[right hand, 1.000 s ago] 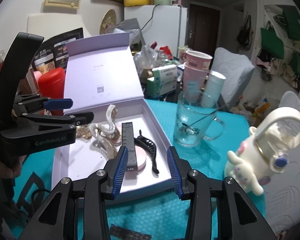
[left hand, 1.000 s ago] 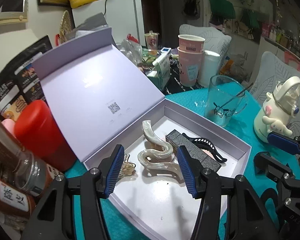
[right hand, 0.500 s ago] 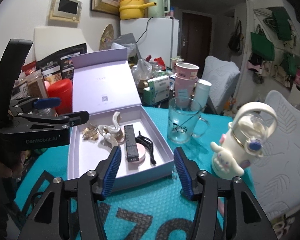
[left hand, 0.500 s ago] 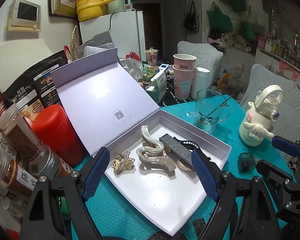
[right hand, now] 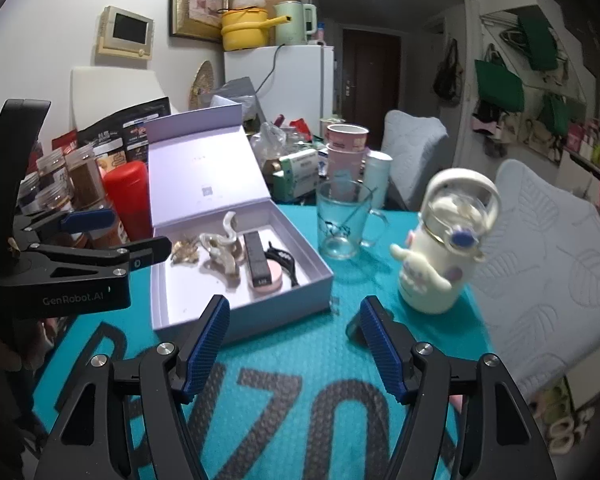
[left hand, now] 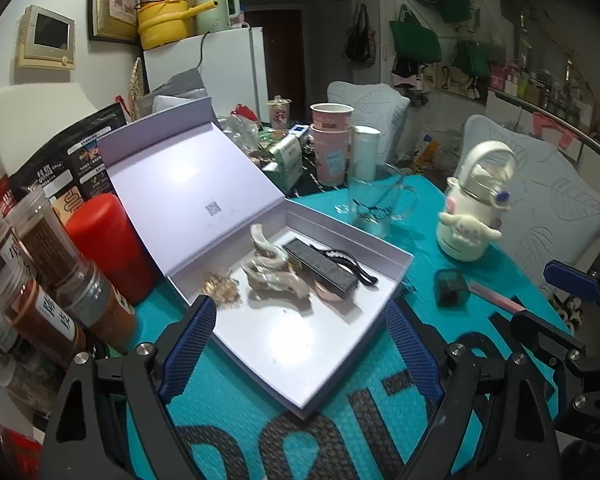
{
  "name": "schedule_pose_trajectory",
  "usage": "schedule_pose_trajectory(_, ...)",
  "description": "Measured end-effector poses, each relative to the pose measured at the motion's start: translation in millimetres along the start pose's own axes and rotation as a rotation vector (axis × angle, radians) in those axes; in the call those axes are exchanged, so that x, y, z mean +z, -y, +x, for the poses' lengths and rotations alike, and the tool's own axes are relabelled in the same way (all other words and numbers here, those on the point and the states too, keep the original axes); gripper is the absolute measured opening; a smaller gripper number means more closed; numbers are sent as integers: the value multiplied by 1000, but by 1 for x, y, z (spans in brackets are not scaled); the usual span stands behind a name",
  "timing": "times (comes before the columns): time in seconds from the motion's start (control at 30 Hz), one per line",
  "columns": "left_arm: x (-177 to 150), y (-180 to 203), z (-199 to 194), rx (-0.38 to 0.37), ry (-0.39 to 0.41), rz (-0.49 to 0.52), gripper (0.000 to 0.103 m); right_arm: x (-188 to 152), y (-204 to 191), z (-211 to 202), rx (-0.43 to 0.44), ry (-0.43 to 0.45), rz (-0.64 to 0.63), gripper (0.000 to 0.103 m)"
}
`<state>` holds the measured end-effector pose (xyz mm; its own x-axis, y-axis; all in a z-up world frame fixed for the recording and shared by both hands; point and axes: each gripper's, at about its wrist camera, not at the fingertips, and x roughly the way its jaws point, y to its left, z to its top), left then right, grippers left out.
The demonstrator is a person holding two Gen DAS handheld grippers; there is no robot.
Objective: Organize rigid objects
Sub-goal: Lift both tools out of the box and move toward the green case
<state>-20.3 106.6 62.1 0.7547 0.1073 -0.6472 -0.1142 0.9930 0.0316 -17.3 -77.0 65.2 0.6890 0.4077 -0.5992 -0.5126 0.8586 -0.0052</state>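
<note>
Nearest, low in both frames, the left tool (left hand: 296, 348) and right tool (right hand: 294, 344) are opening, grasping nothing. Beyond, mid-frame on the tabletop (right hand: 300, 360), the open box (right hand: 204, 312) holds the hair clips (right hand: 220, 250), likely gathered for tidiness.

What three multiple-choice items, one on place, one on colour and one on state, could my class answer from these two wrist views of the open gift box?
1. Where does the pearly hair claw lie?
A. inside the white box
B. in the glass mug
C. on the chair

2. What colour is the table mat?
A. yellow
B. teal
C. purple

3. How is the box lid?
A. shut flat
B. taken off
C. raised open

Answers: 1 A, the claw rests on the box floor beside the black bar. 2 B, teal shows around the box. 3 C, the lid stands up behind the tray.
</note>
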Motion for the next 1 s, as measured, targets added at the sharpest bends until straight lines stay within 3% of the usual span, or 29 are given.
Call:
schedule_pose_trajectory(0.6,-45,54,-7,-159,-36,69,88,-67,27,-38,-88,-44,111,69)
schedule_pose_trajectory(1.0,-51,92,24,-246,-105,107,88,-98,71,-30,-126,-90,236,69)
